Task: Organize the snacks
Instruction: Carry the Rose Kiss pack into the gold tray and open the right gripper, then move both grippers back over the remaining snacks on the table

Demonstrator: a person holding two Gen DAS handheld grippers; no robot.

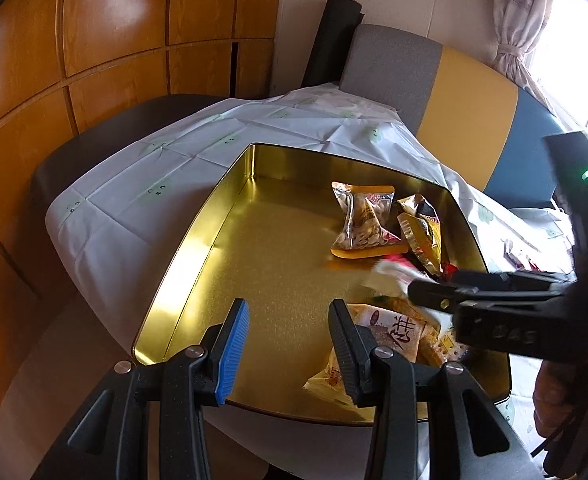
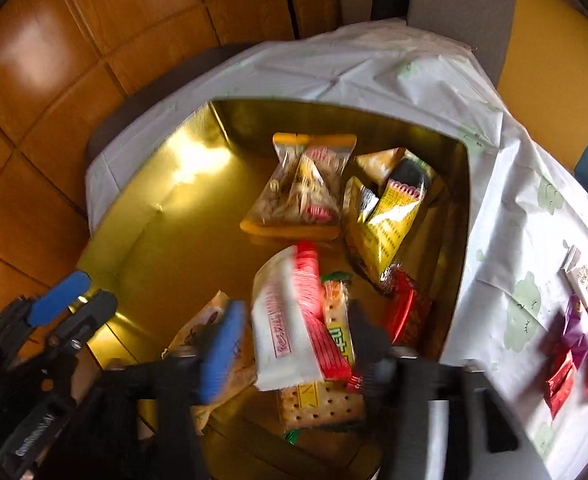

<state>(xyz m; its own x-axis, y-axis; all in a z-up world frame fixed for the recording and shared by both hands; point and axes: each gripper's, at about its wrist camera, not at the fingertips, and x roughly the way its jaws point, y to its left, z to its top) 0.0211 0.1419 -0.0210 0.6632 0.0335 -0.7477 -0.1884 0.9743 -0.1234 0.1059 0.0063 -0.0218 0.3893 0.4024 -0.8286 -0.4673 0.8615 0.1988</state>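
A gold tin [image 1: 229, 184] lies open on the white tablecloth, also in the right wrist view [image 2: 181, 184]. It holds a clear nut packet [image 1: 362, 220] [image 2: 302, 196], yellow-black packets [image 2: 390, 208], a cracker pack [image 2: 322, 404] and a red packet [image 2: 406, 312]. My right gripper [image 2: 294, 344] [image 1: 422, 292] is open over the tin; a blurred white-and-red snack packet [image 2: 289, 320] sits between its fingers, loose. My left gripper [image 1: 289, 328] is open and empty over the tin's near edge, beside a beige packet [image 1: 390, 332].
Several red, purple and white snacks [image 2: 582, 328] lie on the cloth right of the tin. A grey-yellow-blue sofa back [image 1: 466, 112] stands behind the table. Wooden floor [image 1: 93, 40] lies to the left. A curtain [image 1: 518, 16] hangs at far right.
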